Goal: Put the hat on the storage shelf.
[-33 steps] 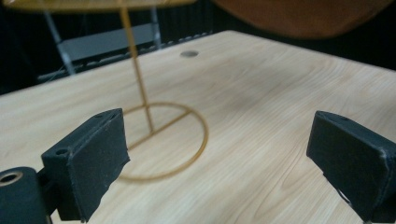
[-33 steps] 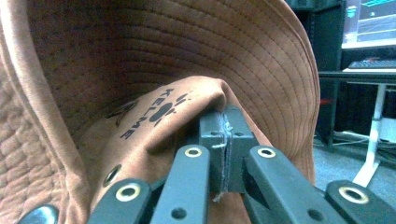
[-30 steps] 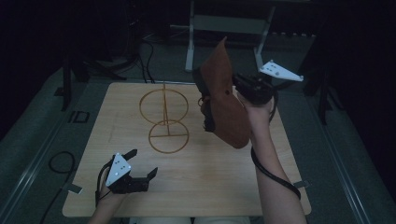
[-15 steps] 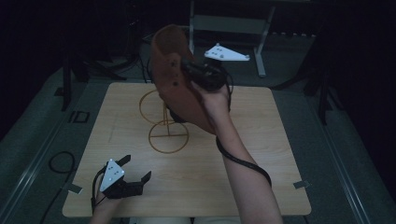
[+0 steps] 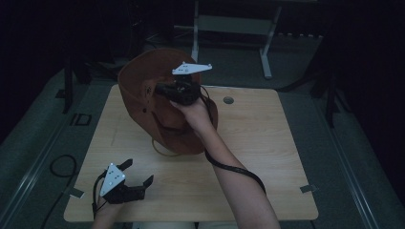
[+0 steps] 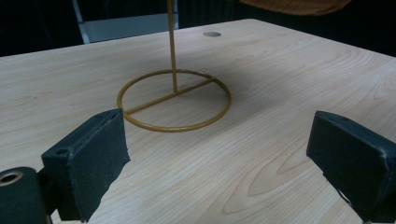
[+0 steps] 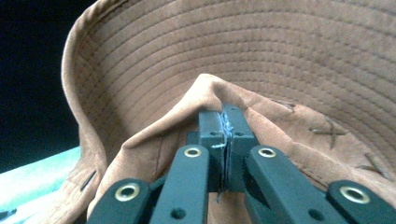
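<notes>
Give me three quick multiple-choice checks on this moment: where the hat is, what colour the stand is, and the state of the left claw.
1. Where is the brown hat?
A. flat on the table
B. held up over the wire stand
C. on the floor

2. What colour is the wire stand?
A. golden yellow
B. blue
C. white

3. How is the left claw?
A. shut on the hat
B. shut on the stand
C. open, holding nothing

Answers: 1 B, the right claw pinches a fold of the hat above the stand's ring. 2 A, ring and post look golden yellow in the left gripper view. 3 C, its jaws stand wide apart over bare table.
</notes>
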The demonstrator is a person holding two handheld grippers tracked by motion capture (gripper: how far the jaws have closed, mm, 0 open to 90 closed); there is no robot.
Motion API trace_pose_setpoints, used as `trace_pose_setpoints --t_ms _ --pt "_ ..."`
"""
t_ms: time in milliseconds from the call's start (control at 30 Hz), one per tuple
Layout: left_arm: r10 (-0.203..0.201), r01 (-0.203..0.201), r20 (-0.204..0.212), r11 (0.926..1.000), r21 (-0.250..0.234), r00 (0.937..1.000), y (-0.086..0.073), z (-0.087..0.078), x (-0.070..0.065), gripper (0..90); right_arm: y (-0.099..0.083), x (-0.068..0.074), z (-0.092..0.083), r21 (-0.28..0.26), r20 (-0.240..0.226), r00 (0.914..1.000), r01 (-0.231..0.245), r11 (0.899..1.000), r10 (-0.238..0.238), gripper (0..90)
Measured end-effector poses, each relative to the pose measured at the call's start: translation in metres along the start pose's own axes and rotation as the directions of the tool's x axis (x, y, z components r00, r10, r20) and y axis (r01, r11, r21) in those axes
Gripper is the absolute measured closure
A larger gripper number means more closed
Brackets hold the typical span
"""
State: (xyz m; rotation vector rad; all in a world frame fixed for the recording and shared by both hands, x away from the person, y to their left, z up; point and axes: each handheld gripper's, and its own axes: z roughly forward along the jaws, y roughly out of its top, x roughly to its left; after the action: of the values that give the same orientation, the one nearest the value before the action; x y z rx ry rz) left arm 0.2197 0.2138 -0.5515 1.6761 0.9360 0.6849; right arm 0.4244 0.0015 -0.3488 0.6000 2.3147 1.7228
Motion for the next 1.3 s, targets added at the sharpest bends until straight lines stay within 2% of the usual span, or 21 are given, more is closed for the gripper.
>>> trace_pose_setpoints --t_ms 33,100,200,267,333,533,633,767,800,833,900,967,1033,1200,1300 --pt "-0.014 0.014 0.000 0.9999 0.001 0.9999 -0.002 0.000 -0.001 5.8 -0.003 0.000 0.003 0.008 -0.004 0.9999 -0.010 1.000 0.010 87.2" --pt "-0.014 0.014 0.007 0.9999 0.008 0.9999 -0.004 0.001 -0.001 5.8 -0.004 -0.001 0.005 0.019 -0.013 0.9998 -0.013 1.000 0.014 82.9" --pt "-0.016 0.016 0.012 0.9998 0.010 0.9998 -0.004 0.002 -0.003 5.8 -0.006 -0.003 0.009 0.045 -0.021 0.9995 -0.022 0.999 0.023 69.8" --pt "-0.018 0.018 0.012 0.9998 0.007 0.9998 -0.004 0.001 -0.003 5.8 -0.008 -0.003 0.010 0.042 -0.032 0.9991 -0.028 0.999 0.029 57.1" --pt "-0.014 0.014 0.008 0.9998 0.010 0.9999 -0.005 0.001 -0.004 5.8 -0.011 -0.002 0.009 0.028 -0.056 0.9975 -0.042 0.999 0.044 51.6" --pt "-0.017 0.017 -0.001 0.9998 0.011 0.9999 -0.007 0.001 -0.003 5.8 -0.008 0.003 -0.012 -0.002 -0.051 0.9985 -0.017 1.000 0.017 38.3" --pt "-0.021 0.021 -0.003 0.9997 0.012 0.9998 -0.008 0.001 -0.003 5.8 -0.007 0.003 -0.021 0.014 -0.049 0.9988 -0.006 1.000 0.007 32.4" --pt "-0.016 0.016 -0.004 0.9998 0.012 0.9999 -0.008 0.002 -0.004 5.8 -0.013 -0.001 -0.035 0.009 -0.044 0.9989 -0.016 1.000 0.017 22.9" --pt "-0.016 0.016 -0.005 0.9998 0.013 0.9999 -0.008 0.002 -0.004 5.8 -0.013 -0.001 -0.035 0.009 -0.044 0.9989 -0.016 1.000 0.017 22.9" --pt "-0.019 0.019 -0.004 0.9997 0.013 0.9998 -0.008 0.003 -0.004 5.8 -0.016 -0.002 -0.037 0.010 -0.043 0.9988 -0.023 1.000 0.024 17.4" --pt "-0.011 0.012 -0.018 0.9997 0.020 0.9998 -0.008 0.004 -0.006 5.8 -0.024 -0.005 -0.045 0.016 -0.045 0.9987 -0.022 1.000 0.023 15.0" --pt "-0.012 0.012 -0.020 0.9997 0.023 0.9997 -0.008 0.004 -0.006 5.8 -0.030 -0.007 -0.050 0.026 -0.057 0.9983 -0.001 1.000 0.003 13.8" --pt "-0.012 0.012 -0.020 0.9996 0.025 0.9997 -0.009 0.004 -0.007 5.8 -0.036 -0.009 -0.055 0.018 -0.063 0.9980 -0.007 1.000 0.008 13.8" --pt "-0.006 0.007 -0.031 0.9993 0.037 0.9995 -0.011 0.006 -0.008 5.8 -0.047 -0.010 -0.065 0.064 -0.009 0.9997 0.022 0.998 -0.022 13.9" --pt "-0.014 0.015 -0.035 0.9993 0.035 0.9993 -0.011 0.006 -0.008 5.8 -0.053 -0.011 -0.071 0.087 -0.004 0.9993 0.037 0.996 -0.036 13.9"
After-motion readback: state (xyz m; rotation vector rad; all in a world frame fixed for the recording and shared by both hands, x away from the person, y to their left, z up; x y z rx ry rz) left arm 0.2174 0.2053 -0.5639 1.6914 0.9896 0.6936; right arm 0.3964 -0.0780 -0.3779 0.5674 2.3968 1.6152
